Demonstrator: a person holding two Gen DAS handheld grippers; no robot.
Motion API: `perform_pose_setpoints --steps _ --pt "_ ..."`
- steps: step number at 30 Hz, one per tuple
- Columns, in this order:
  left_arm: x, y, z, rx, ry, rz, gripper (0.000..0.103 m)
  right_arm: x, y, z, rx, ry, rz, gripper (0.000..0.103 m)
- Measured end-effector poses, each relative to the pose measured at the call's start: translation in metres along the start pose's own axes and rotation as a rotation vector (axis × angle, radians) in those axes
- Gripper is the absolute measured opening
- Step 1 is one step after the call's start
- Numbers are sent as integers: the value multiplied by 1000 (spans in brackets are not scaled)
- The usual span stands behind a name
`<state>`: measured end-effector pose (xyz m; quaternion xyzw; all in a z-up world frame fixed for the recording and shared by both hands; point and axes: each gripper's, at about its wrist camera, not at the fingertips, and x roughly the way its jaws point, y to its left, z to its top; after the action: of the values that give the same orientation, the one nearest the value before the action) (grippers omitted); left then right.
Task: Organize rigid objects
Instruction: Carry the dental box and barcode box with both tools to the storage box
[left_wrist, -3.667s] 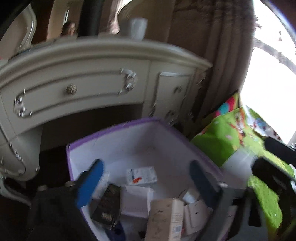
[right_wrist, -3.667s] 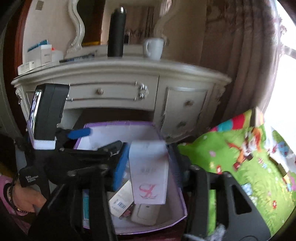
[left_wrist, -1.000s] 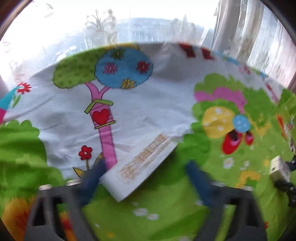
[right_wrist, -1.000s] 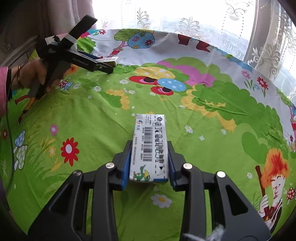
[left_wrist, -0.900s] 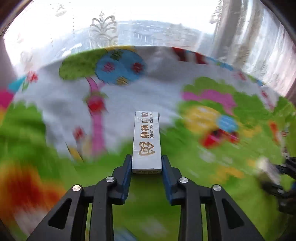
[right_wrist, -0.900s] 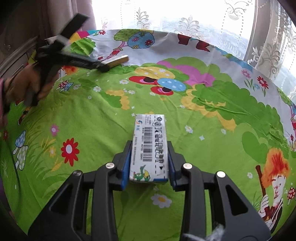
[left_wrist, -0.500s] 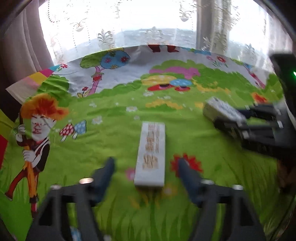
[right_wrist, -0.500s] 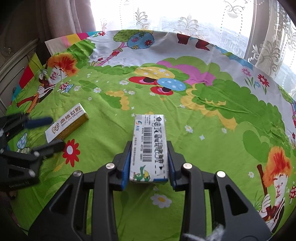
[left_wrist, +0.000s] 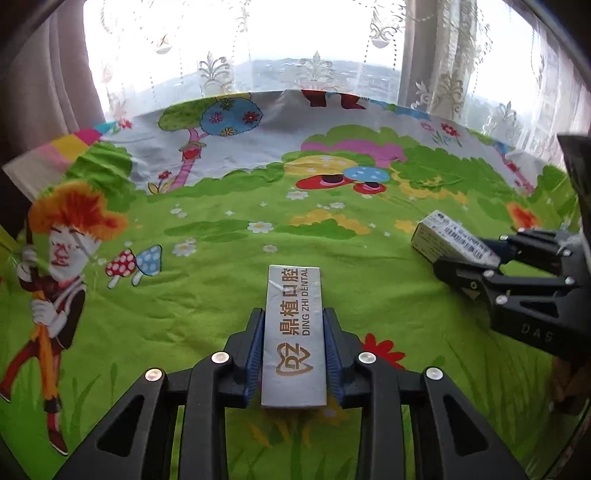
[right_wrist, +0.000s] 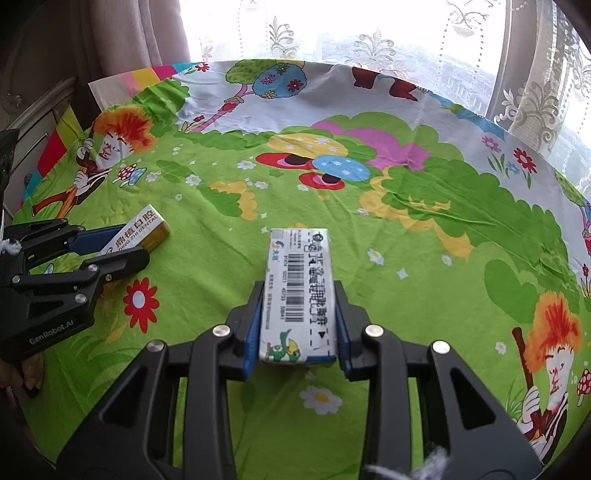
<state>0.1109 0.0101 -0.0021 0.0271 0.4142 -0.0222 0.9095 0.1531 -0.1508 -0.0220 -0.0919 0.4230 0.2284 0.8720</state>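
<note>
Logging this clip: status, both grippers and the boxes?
Left gripper just closed on the dental box. Right gripper shut on the barcode box. Both over the cartoon sheet, nothing in the way.

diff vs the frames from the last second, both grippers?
The left gripper swung with the dental box from the cloth's far side to lie beside the right gripper. Its jaws opened with the box lying loose between them, and have just closed on it again. The right gripper and its barcode box kept their place over the cartoon cloth.
</note>
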Motion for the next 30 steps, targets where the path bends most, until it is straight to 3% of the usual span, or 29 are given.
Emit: perform_pose_setpoints --steps 3,8,11,15,19,23,26,30 --pt "-2 -8 -2 34 0 39 32 -1 -7 -1 45 -4 -56 37" --pt "-24 -16 -22 -50 -7 -8 31 -35 -27 -18 214 -104 -147 37" --pt "-56 -34 -41 -52 -63 0 31 -75 -23 -54 311 -187 -195 37" --pt "-118 -67 -51 6 -212 -23 31 -140 -13 -103 410 -345 -278 37" --pt "-197 -103 -54 106 -434 -27 31 -210 8 -128 358 -525 -362 37" --pt "-260 -118 -60 128 -606 -50 32 -289 35 -144 298 -749 -425 37" --pt "-290 -126 -63 154 -666 -66 32 -329 57 -147 226 -857 -452 37" --pt "-314 -130 -67 165 -710 -70 32 -355 79 -146 166 -933 -462 37"
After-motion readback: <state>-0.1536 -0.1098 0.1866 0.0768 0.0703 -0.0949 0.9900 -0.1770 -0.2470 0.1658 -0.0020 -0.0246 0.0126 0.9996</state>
